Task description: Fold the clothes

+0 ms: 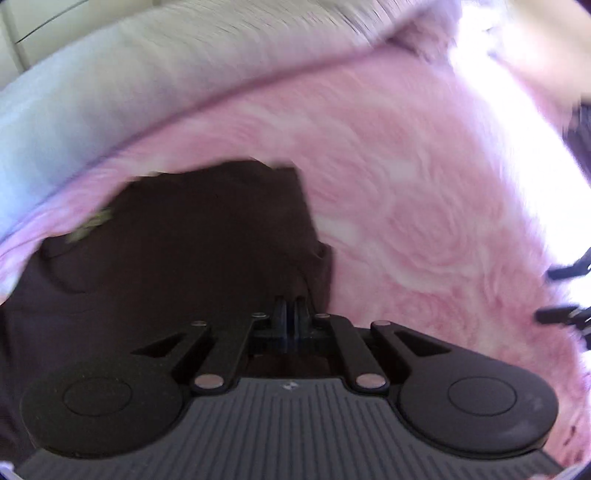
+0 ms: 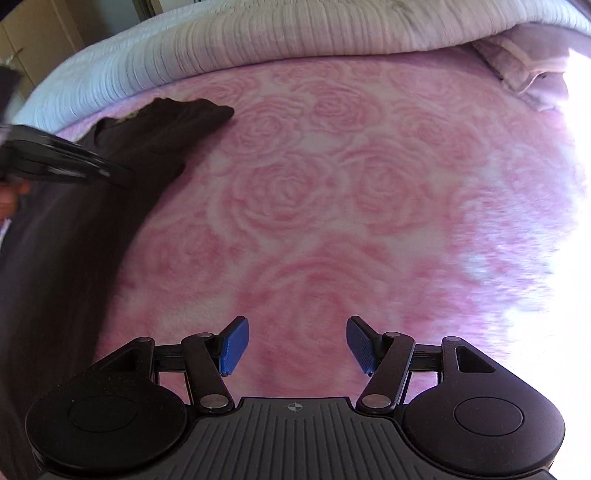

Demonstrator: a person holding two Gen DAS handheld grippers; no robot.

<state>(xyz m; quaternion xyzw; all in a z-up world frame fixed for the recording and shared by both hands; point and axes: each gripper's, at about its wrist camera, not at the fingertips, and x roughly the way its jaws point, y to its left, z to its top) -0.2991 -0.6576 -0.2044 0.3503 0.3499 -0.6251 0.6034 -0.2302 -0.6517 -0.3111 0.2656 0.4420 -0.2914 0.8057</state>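
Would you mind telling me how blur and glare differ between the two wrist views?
Left wrist view: heavy motion smear across the pink rose blanket and the dark garment, with blown-out glare upper right. Right wrist view: the roses are mostly crisp, smearing only toward the right, where glare washes out the edge.

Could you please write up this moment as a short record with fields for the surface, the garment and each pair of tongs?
surface: pink rose-patterned blanket on a bed
garment: dark brown garment, lying on the blanket
bedding behind: ribbed white quilt
left tongs: closed, apparently pinching the garment's edge; view blurred
right tongs: open, empty, over bare blanket to the garment's right
fold status: cannot tell
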